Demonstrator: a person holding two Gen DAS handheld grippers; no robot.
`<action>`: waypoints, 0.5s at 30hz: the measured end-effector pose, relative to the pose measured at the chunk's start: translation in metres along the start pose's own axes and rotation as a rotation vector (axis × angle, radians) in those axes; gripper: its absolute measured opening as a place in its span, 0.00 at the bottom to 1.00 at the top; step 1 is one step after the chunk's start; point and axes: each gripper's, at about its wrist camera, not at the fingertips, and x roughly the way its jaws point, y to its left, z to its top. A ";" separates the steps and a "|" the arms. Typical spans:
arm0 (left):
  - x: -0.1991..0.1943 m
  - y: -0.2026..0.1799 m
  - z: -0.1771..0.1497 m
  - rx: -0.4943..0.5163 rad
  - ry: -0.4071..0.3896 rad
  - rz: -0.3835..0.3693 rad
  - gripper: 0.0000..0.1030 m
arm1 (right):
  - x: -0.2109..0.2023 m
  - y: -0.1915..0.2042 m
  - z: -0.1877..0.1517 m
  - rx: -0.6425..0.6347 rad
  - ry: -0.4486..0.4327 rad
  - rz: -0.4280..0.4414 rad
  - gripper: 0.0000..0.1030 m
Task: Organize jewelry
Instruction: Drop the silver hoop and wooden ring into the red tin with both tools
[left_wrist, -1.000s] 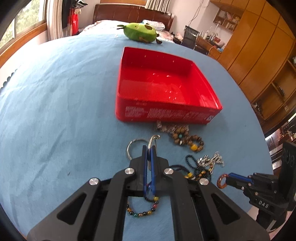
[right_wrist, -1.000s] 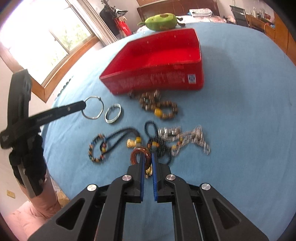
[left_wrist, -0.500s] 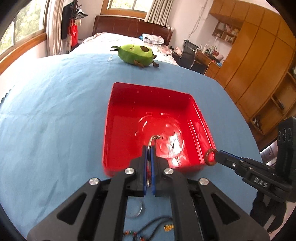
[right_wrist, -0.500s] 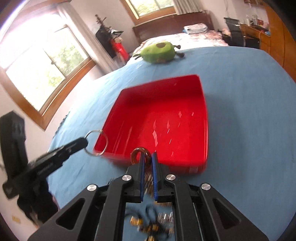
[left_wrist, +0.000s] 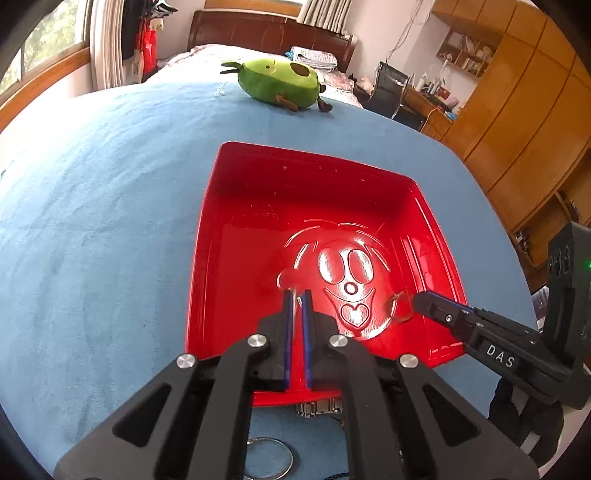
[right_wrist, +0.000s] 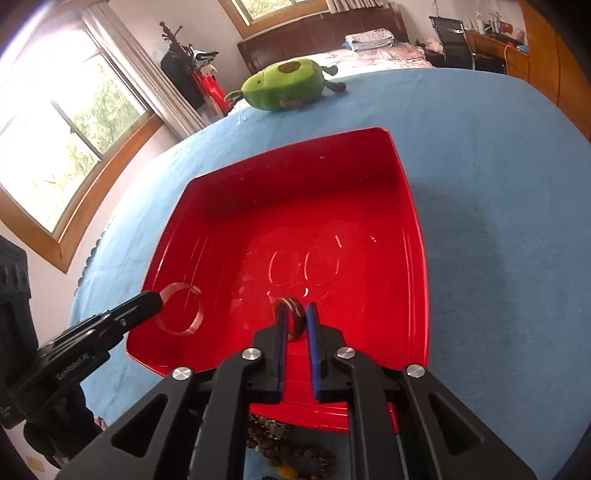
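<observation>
A red tray (left_wrist: 207, 236) (right_wrist: 413, 229) sits on the blue cloth. My left gripper (left_wrist: 296, 295) (right_wrist: 159, 301) is over the tray's near part, its jaws slightly apart, with a blurred silver bangle (right_wrist: 181, 308) (left_wrist: 286, 277) at its tips. My right gripper (right_wrist: 296, 312) (left_wrist: 415, 304) is over the tray too, jaws parted, with a blurred brown ring (right_wrist: 293, 314) (left_wrist: 395, 306) between the pads, seemingly loose. More beaded jewelry (right_wrist: 295, 452) and a silver ring (left_wrist: 267, 458) lie on the cloth in front of the tray.
A green avocado plush toy (left_wrist: 279, 85) (right_wrist: 286, 85) lies on the cloth beyond the tray. Wooden cupboards (left_wrist: 517, 110) stand to the right, a window (right_wrist: 55, 122) to the left, a bed behind.
Both grippers moved from the jewelry pile forward over the red tray and lowered. Their jaws have parted and the bangle and brown ring are blurred, coming loose.
</observation>
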 end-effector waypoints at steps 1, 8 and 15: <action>-0.001 -0.002 -0.001 0.009 -0.001 0.002 0.06 | -0.001 -0.001 -0.001 0.004 -0.003 0.006 0.11; -0.009 -0.002 -0.005 0.009 -0.015 -0.004 0.19 | -0.023 -0.012 -0.015 0.029 -0.041 0.045 0.12; -0.030 0.009 -0.028 0.006 -0.056 0.039 0.44 | -0.051 -0.016 -0.028 0.025 -0.084 0.071 0.14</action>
